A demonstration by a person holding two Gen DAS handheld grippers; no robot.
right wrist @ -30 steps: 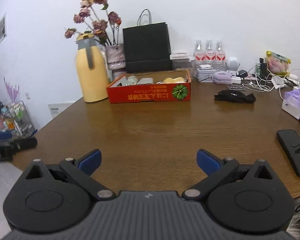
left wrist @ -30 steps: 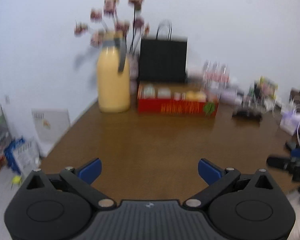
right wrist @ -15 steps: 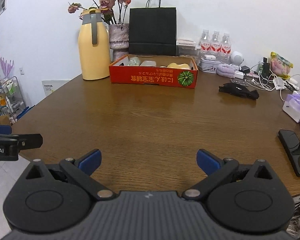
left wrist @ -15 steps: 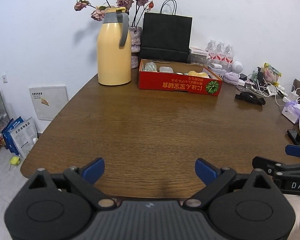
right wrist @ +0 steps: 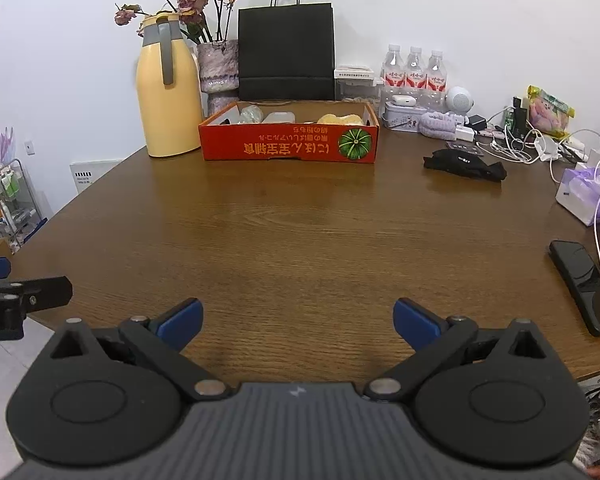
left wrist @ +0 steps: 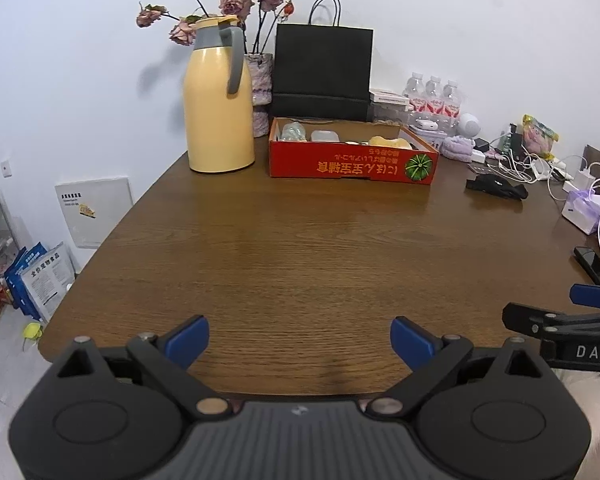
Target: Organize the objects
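Note:
A red cardboard box point(left wrist: 352, 164) point(right wrist: 288, 144) with several small items inside stands at the far side of the brown wooden table point(left wrist: 300, 248) point(right wrist: 300, 232). A black cloth item point(left wrist: 496, 187) point(right wrist: 464, 164) lies to its right. My left gripper point(left wrist: 300, 340) hovers over the table's near edge, open, with nothing between its blue pads. My right gripper point(right wrist: 298, 318) is also open and empty above the near edge; it shows at the right edge of the left wrist view point(left wrist: 560, 320).
A yellow thermos jug point(left wrist: 218, 100) point(right wrist: 166, 88), a vase of dried roses point(right wrist: 218, 64) and a black paper bag point(left wrist: 322, 72) point(right wrist: 286, 50) stand at the back. Water bottles point(right wrist: 414, 70), cables and chargers point(right wrist: 516, 144), a tissue pack point(right wrist: 584, 196) and a black phone point(right wrist: 582, 284) crowd the right side.
Both cameras have dropped and steadied, so the box and jug sit higher in view. The left wrist view is no longer blurred. Both grippers stay open.

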